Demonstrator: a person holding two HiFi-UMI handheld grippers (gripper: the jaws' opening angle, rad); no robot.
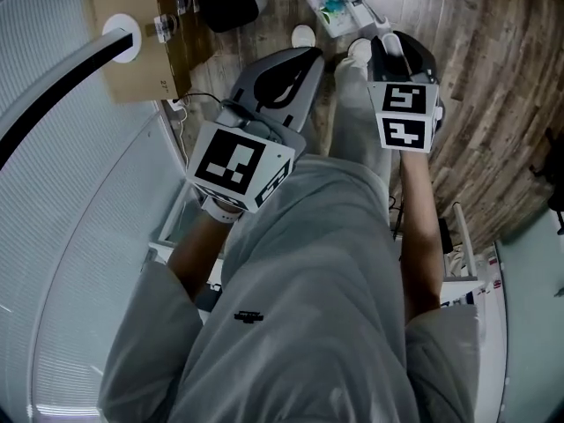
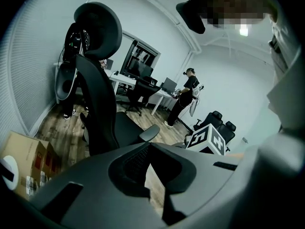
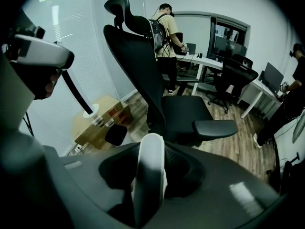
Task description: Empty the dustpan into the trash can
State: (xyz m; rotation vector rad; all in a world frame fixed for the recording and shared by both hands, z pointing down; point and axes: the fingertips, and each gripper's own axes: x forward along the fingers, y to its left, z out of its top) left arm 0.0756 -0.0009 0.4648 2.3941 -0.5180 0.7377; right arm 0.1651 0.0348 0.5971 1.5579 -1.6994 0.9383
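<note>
In the right gripper view a white rounded handle stands upright in the gap of my right gripper. The jaws sit close against both its sides. What the handle belongs to is hidden. In the head view the right gripper points steeply down beside the person's right leg, at a black rounded object on the floor. My left gripper is shut with nothing in it; only floor shows through its slit. In the head view its marker cube is low at the left. I cannot make out a trash can for certain.
A black office chair stands just ahead of both grippers. A cardboard box with a white ring on it and a small black object lie at the left by the wall. Desks, chairs and other people fill the room's far side.
</note>
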